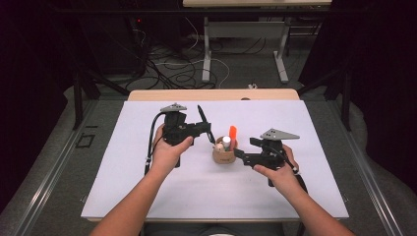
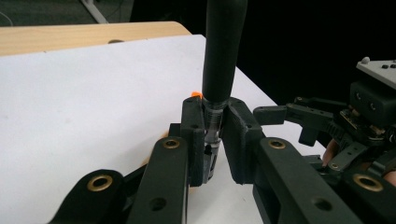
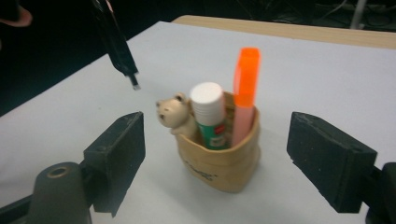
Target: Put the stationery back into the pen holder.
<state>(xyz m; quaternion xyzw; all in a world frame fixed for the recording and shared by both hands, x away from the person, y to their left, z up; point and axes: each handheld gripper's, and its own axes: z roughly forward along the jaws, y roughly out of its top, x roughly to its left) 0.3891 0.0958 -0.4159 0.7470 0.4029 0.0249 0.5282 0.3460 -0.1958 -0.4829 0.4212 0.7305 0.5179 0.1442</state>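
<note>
Black pen (image 2: 223,51): pinched near its tip end by left gripper (image 2: 215,135), jaws pressed on the metal section, barrel rising upright, held above the white table sheet (image 1: 147,187), beside the holder. Judged light, stiff, smooth and liable to pivot in the pads; a hold nearer mid-barrel would be steadier. Right gripper (image 3: 233,154): jaws spread wide either side of tan pen holder (image 3: 224,163), not touching it. Holder contents: orange highlighter (image 3: 245,88), glue stick (image 3: 209,114), small bear figure (image 3: 173,112); these crowd the opening and could block an insertion
</note>
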